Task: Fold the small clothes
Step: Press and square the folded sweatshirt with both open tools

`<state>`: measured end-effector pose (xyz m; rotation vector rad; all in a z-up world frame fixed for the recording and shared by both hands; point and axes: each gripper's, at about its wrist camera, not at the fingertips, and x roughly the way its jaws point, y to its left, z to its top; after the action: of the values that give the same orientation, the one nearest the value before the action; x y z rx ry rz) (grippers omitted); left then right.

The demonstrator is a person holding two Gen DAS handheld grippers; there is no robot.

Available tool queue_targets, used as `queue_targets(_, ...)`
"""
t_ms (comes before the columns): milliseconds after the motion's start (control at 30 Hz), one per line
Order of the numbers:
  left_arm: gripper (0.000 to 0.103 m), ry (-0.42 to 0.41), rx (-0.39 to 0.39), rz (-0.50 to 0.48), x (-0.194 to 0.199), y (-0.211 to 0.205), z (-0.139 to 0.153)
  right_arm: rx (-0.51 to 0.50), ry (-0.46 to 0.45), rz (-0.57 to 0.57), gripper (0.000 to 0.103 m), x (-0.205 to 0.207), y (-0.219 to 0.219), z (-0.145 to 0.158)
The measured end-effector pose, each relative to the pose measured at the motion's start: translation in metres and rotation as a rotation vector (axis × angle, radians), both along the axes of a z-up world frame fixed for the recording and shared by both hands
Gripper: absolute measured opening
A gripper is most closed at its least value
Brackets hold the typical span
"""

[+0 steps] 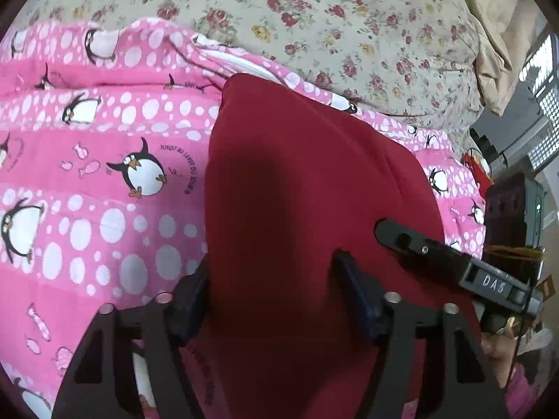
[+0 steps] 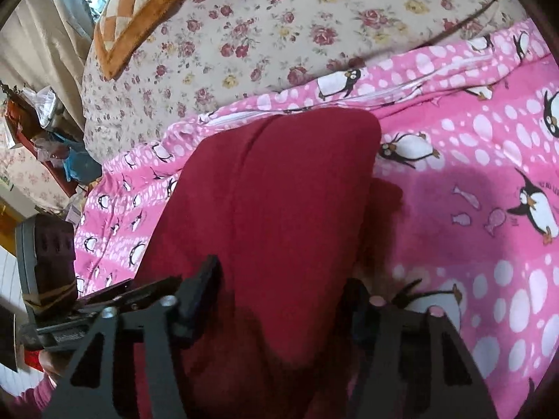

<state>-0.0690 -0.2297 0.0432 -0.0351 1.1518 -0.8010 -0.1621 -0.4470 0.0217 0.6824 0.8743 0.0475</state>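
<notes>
Both tongs, left (image 1: 276,282) and right (image 2: 283,286), gape over red cloth (image 1: 307,188) hiding fingertips.

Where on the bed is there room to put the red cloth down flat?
The widest bare patch is the pink penguin blanket beside the red garment, right of the right gripper. More bare blanket lies left of the left gripper. The floral sheet beyond is free. It is crowded around the cluttered bedside.
</notes>
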Motion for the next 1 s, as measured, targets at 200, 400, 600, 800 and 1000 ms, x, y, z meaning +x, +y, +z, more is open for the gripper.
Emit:
queue_targets(200,0.022,-0.018,-0.013,-0.007,-0.009,0.011,0.019,0.047,-0.029,-0.012,0.050,-0.011,0.001,0.020)
queue_targets(400,0.019,-0.014,-0.025,-0.006,-0.029,0.037,0.049,0.074,-0.032,0.034,0.048,-0.022,0.025,0.053)
queue_targets(600,0.019,-0.049,0.014,0.011,-0.061,0.085,0.073,0.212,-0.029,0.101,0.048,-0.043,0.059,0.058)
queue_targets(800,0.019,-0.036,0.076,0.063,-0.084,0.122,0.062,0.245,0.001,0.155,0.048,-0.056,0.101,0.042)
queue_targets(1000,0.028,-0.012,0.085,0.112,-0.094,0.141,0.034,0.012,0.066,0.146,0.062,-0.068,0.130,0.028)
